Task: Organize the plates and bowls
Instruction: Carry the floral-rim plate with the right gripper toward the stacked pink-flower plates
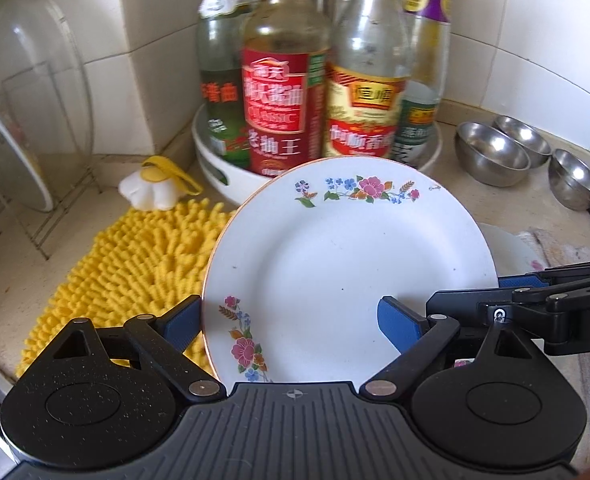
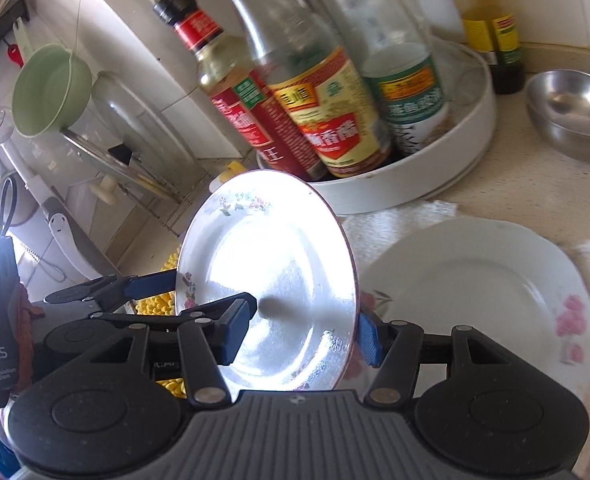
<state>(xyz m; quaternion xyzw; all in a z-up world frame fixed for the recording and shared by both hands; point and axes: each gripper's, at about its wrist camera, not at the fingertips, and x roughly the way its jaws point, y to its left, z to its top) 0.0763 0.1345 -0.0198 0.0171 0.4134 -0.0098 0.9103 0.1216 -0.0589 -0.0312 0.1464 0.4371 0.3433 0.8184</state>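
left tongs point(image 1: 291, 320) clamped plate point(image 1: 347, 264) rim | right tongs point(image 2: 303, 332) also clamped it | plate tilted on edge, rack point(image 1: 27, 216) at 10 o'clock, left nearer

Both grippers clamp something: the left gripper point(image 1: 291, 320) near six o'clock, the right gripper point(image 2: 303, 330) apparently likewise.

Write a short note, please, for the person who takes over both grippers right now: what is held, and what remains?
Left gripper: one finger in front of the floral plate, one behind; whether the grip is firm cannot be told.
Right gripper: the same, at another part of the rim.
The floral plate is raised and tilted on edge.
Pink-flower plate lies flat on the towel.
Steel bowls stand apart on the counter.
Nothing looks sorted yet. Left: place both plates, gather the bowls.
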